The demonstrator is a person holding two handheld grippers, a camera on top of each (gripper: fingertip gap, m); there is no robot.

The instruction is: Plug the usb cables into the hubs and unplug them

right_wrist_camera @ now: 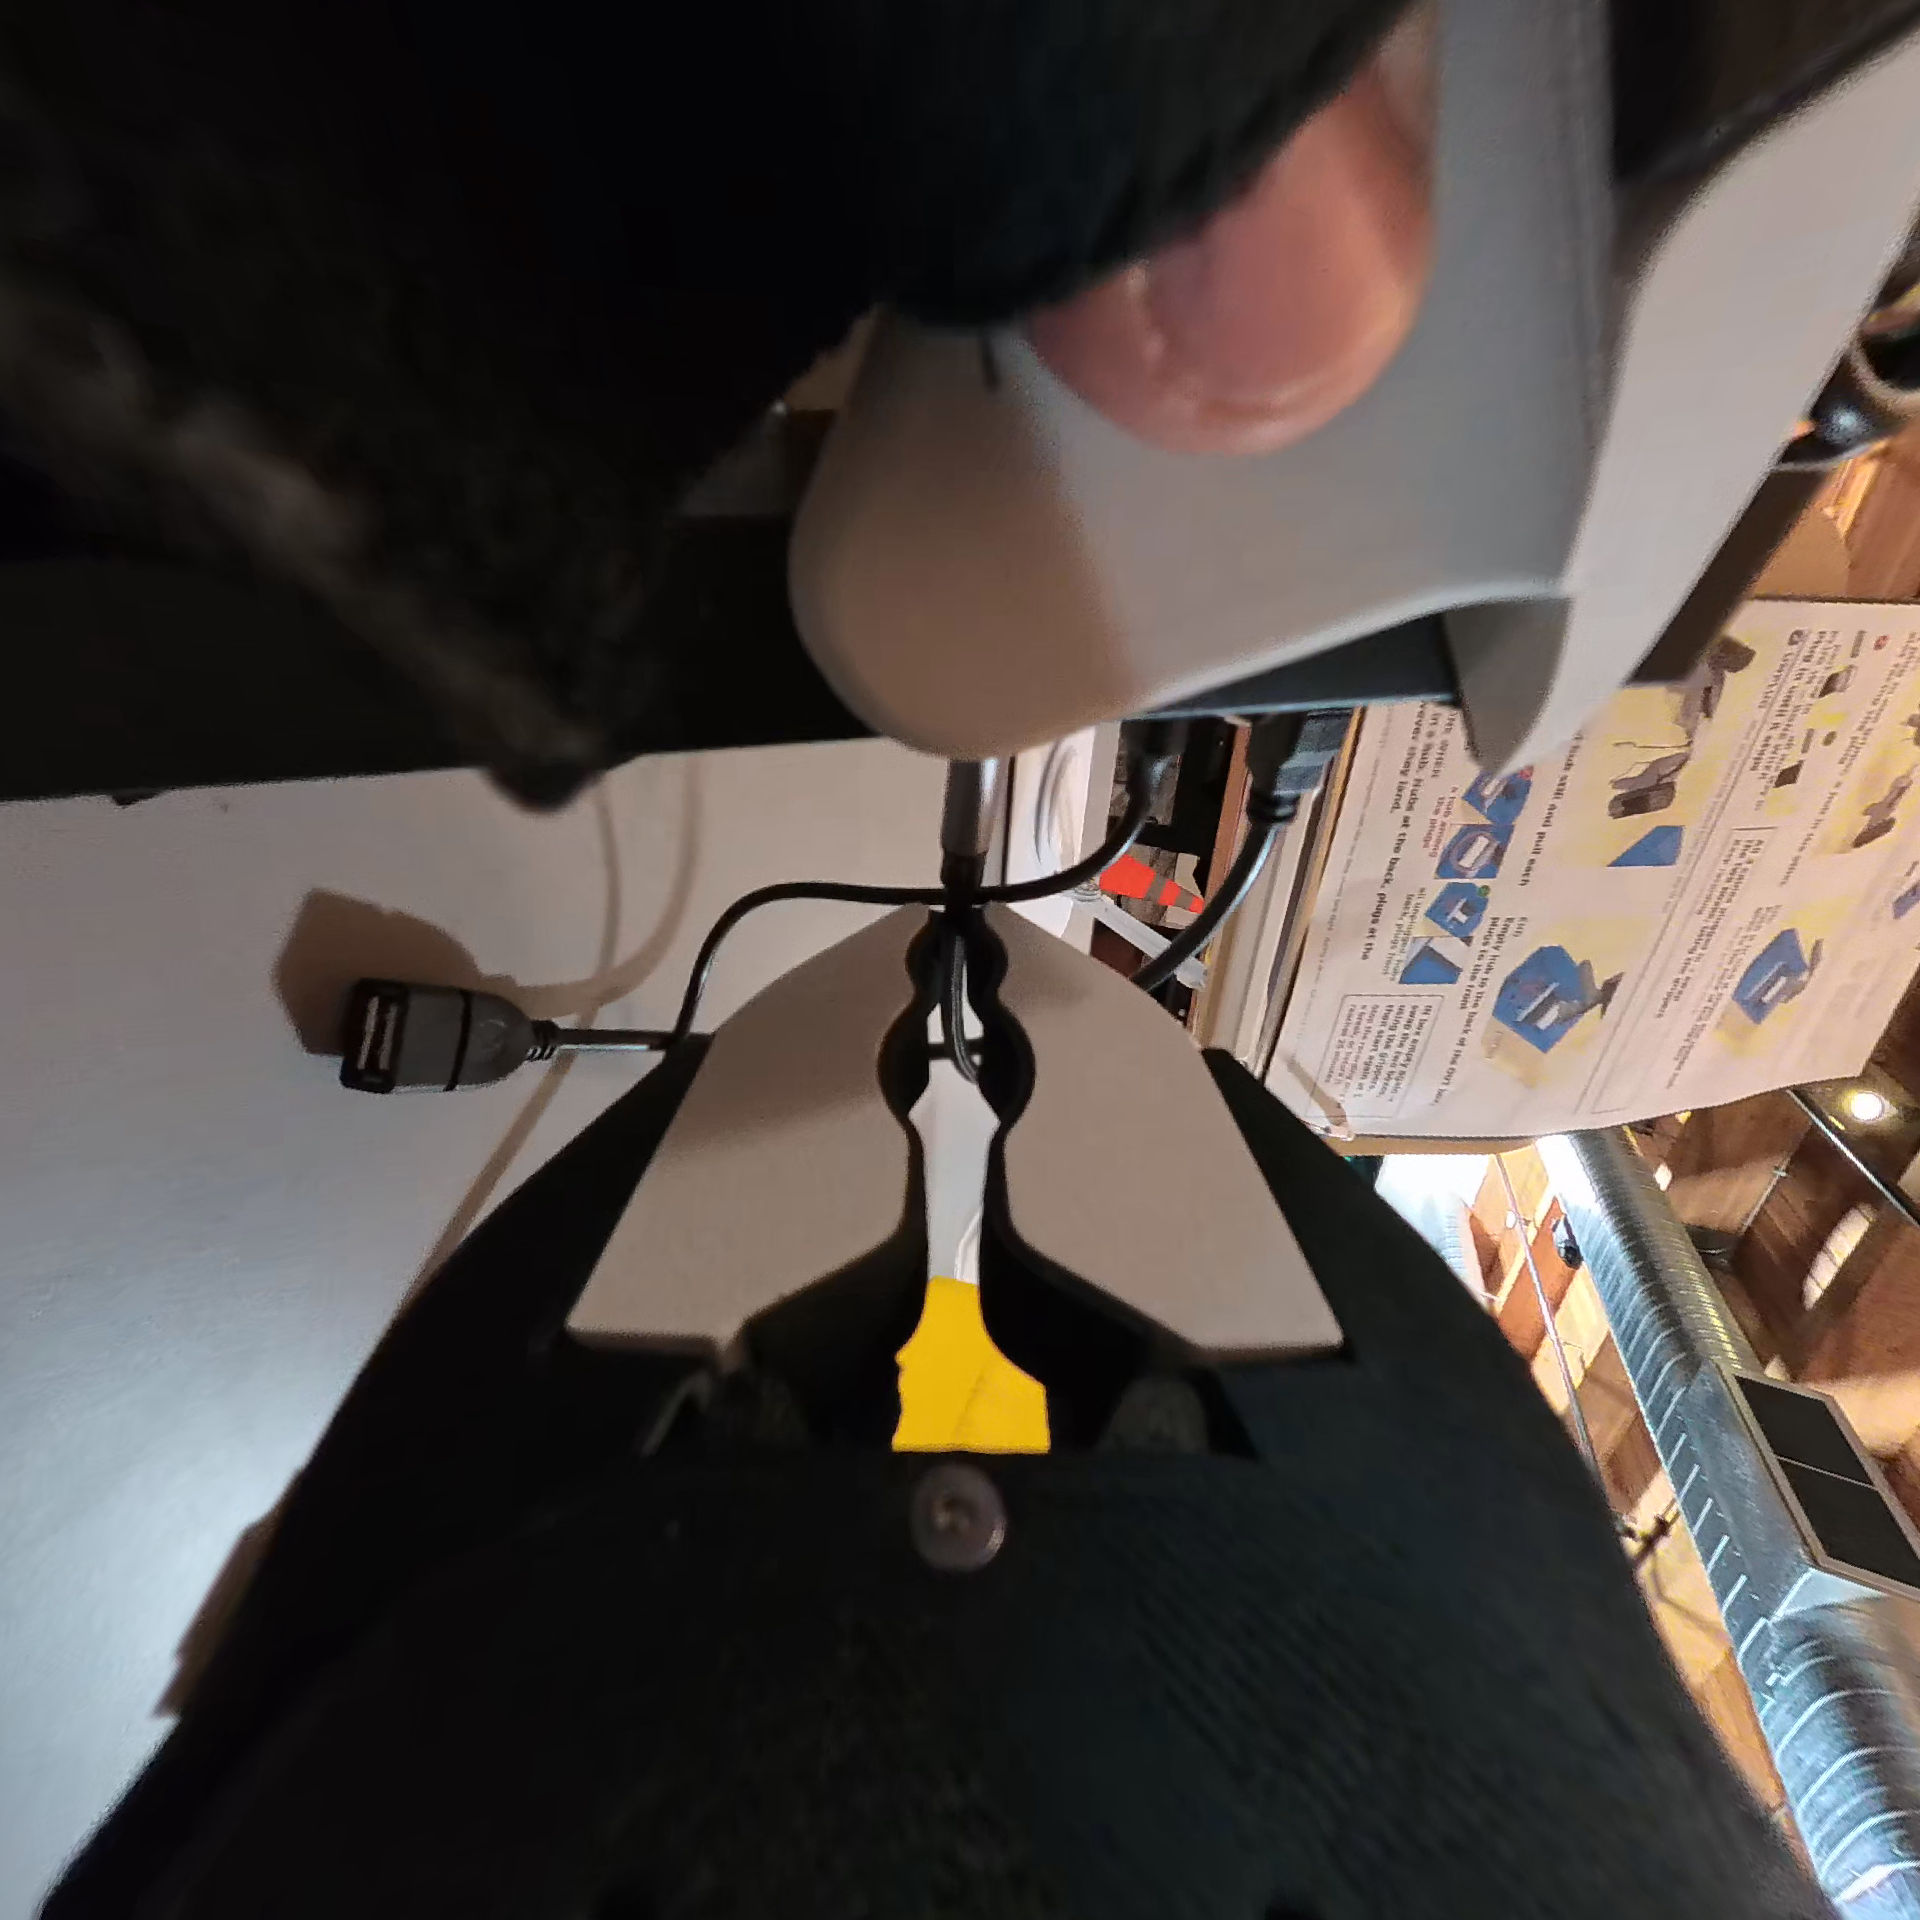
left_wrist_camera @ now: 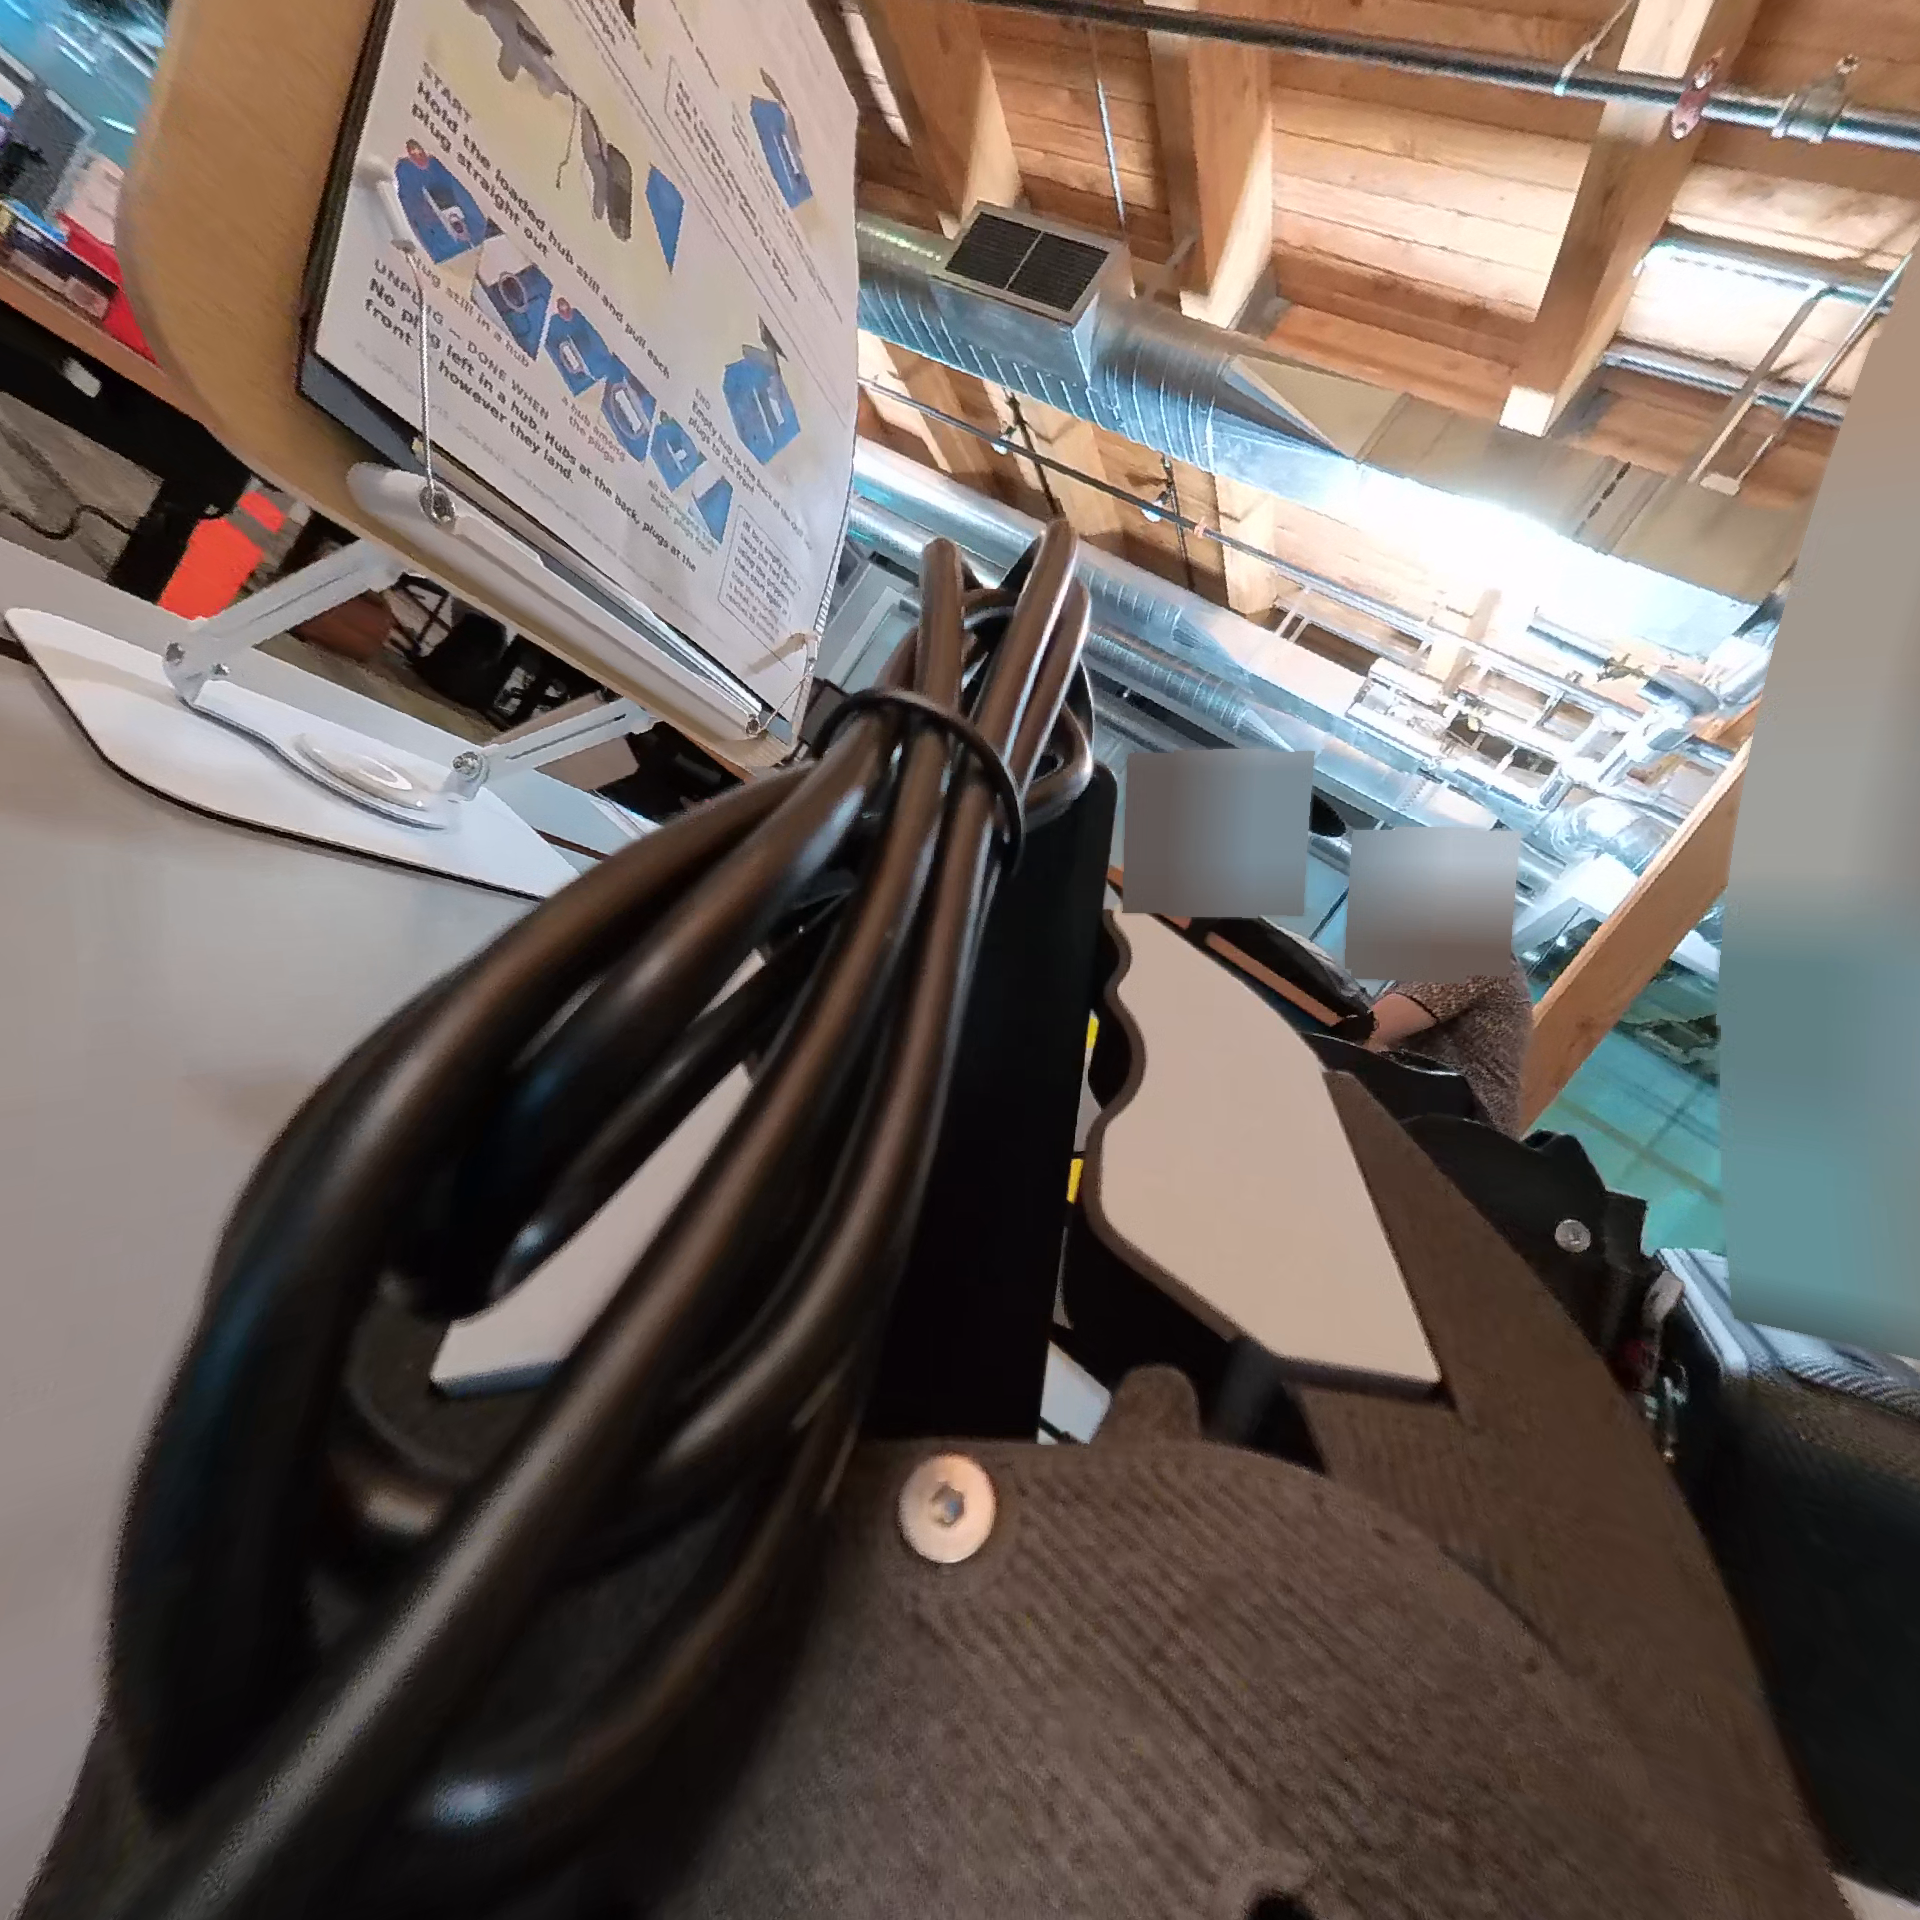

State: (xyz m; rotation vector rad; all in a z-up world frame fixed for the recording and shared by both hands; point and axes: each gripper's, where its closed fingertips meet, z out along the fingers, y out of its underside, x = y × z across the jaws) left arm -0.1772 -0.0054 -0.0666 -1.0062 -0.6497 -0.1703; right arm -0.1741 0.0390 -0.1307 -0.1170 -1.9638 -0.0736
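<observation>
In the left wrist view my left gripper point(left_wrist_camera: 997, 935) is shut on a flat black hub point(left_wrist_camera: 977, 1091) held on edge. A tied coil of thick black cable point(left_wrist_camera: 644, 1091) hangs over and hides its left finger. The right finger's grey pad point(left_wrist_camera: 1247, 1195) shows. In the right wrist view my right gripper point(right_wrist_camera: 956, 925) is shut on a thin black cable point(right_wrist_camera: 790, 899), just behind a metal plug point(right_wrist_camera: 971, 821) that points into the hub's edge point(right_wrist_camera: 1299, 681). The cable's loose USB socket end point(right_wrist_camera: 416, 1034) lies on the white table point(right_wrist_camera: 208, 1351). Another black plug point(right_wrist_camera: 1299, 769) sits in the hub.
A printed instruction sheet point(left_wrist_camera: 582, 312) stands on a white tilted stand point(left_wrist_camera: 260, 748) at the table's back; it also shows in the right wrist view point(right_wrist_camera: 1558, 883). A thumb point(right_wrist_camera: 1226, 312) rests on the left gripper's grey body point(right_wrist_camera: 1143, 540). A white cable point(right_wrist_camera: 623, 966) lies on the table. A person point(left_wrist_camera: 1455, 1029) sits beyond. About 8 cm separates my left fingertips from my right.
</observation>
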